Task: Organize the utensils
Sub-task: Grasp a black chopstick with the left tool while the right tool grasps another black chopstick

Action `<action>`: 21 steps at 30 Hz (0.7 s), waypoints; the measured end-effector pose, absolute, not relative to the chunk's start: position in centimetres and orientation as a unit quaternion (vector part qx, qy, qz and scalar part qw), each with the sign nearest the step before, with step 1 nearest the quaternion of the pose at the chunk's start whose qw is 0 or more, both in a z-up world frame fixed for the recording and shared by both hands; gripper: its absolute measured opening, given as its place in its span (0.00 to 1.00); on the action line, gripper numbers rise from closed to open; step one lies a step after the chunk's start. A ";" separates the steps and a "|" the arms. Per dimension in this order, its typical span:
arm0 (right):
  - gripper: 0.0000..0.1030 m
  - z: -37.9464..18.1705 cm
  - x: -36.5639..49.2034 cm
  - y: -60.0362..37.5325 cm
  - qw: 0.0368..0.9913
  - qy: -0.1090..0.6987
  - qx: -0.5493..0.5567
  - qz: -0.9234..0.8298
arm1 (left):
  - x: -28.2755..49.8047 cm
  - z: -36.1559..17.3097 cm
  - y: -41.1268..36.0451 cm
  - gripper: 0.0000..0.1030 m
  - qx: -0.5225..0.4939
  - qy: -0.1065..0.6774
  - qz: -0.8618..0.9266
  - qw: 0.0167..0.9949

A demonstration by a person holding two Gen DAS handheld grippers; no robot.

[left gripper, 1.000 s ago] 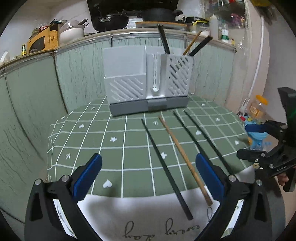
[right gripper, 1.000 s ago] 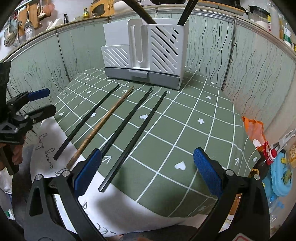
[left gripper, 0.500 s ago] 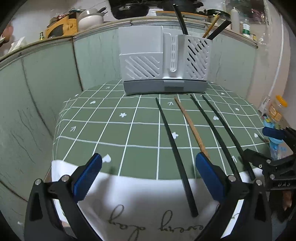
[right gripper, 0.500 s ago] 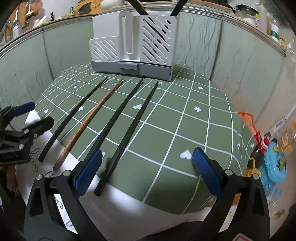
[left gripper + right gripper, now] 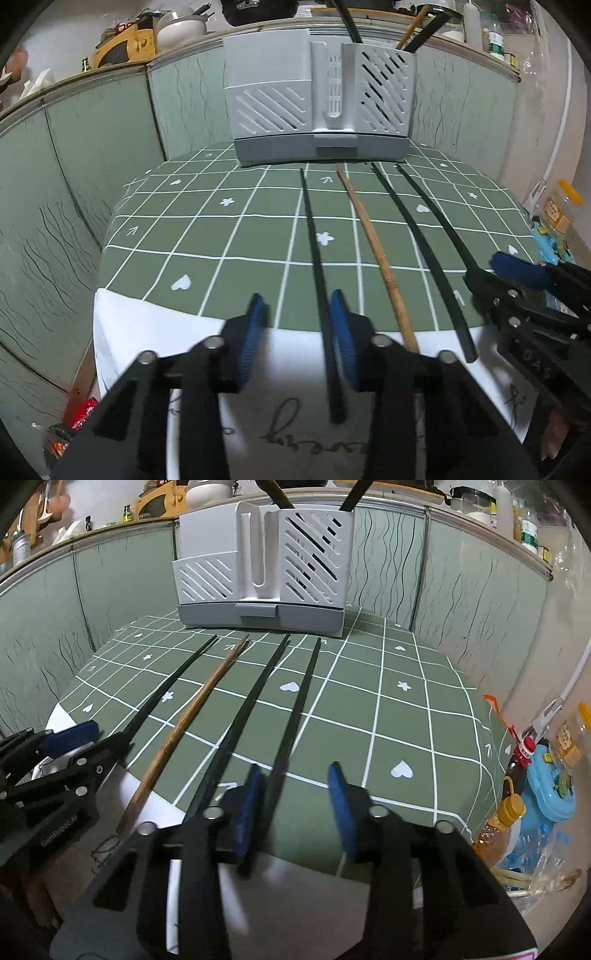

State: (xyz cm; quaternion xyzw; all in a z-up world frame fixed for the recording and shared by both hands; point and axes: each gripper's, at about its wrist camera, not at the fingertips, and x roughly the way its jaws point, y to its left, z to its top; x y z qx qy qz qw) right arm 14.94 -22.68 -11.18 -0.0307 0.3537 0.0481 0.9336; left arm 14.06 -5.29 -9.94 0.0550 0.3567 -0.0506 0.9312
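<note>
Currently four chopsticks lie side by side on the green grid cloth point(image 5: 221, 236), tips toward the holder. In the left wrist view, left to right: black stick 1 point(image 5: 314, 236), wooden stick point(image 5: 373, 240), black stick 2 point(image 5: 417, 236), black stick 3 point(image 5: 439, 225). Their near ends overhang onto a white cloth point(image 5: 147, 332) at frame bottom.

Left gripper point(image 5: 298, 332), bottom centre of its view: jaws closing, black stick 1 runs between the pads, hugging the right pad point(image 5: 341, 332); gap remains on the left side, so not clamped yet.

Right gripper point(image 5: 295, 805), bottom centre of the right wrist view: jaws closing too. Black stick 3 point(image 5: 295, 716) passes between the pads, close against the left pad point(image 5: 249, 801), clear gap to the right pad. Black stick 2 point(image 5: 243, 716) runs just outside the left pad. Wooden stick point(image 5: 192, 716) and black stick 1 point(image 5: 166, 701) lie further left.

Each gripper shows at the other view's edge: right one at lower right of the left view, left one at lower left of the right view.

Holder point(image 5: 317, 99), grey-white slotted plastic, stands at upper centre at the cloth's far edge, against a green panel wall point(image 5: 92, 147). Its right compartment holds black and wooden sticks leaning upright. Blur on the near stick ends and pads.
</note>
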 end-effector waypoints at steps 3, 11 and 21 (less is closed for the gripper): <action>0.09 -11.2 15.0 -22.6 0.934 0.353 -0.027 0.038 | 14.1 -10.0 -5.7 0.10 0.054 0.361 -0.054 0.930; 0.06 -11.3 14.8 -23.8 0.936 0.352 -0.008 0.016 | 14.3 -10.1 -5.1 0.08 0.048 0.358 -0.037 0.932; 0.06 -10.1 14.4 -25.5 0.936 0.351 -0.003 0.017 | 14.2 -8.6 -3.1 0.07 0.037 0.348 -0.039 0.936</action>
